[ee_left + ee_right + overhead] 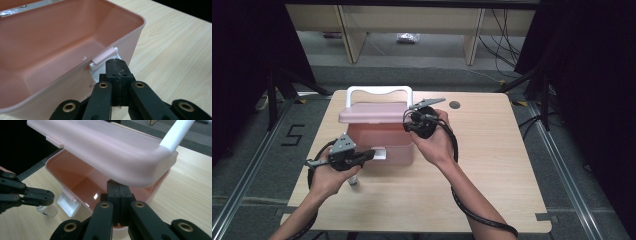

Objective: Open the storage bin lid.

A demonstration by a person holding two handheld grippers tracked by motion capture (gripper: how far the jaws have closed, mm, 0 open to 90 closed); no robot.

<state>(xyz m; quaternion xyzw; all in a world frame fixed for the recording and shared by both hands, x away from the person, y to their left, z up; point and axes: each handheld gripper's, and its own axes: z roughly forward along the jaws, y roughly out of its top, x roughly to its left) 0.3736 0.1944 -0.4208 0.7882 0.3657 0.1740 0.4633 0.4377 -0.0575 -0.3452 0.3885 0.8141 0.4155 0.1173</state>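
The pink storage box (379, 142) sits on the tabletop (492, 165) toward its left half, open, with its pink lid (374, 114) raised and tilted above the rim and a white handle (379, 92) standing up behind it. The right gripper (421, 125) is at the box's right side with its jaws shut together, tips tucked just under the lid's edge, seemingly propping it from below rather than pinching it. The left gripper (369, 154) is at the near wall, jaws likewise closed with nothing between them, tips touching or almost touching the white latch (103, 61) that hangs open below the rim. A small clear bottle (353, 181) lies on the tabletop just beside the left hand. The risk, as I judge it, is that the lid only rests on the closed right jaws: a small tilt could let it slide off and drop shut, or nudge the light box sideways. The left gripper could also knock the bottle and set it rolling.
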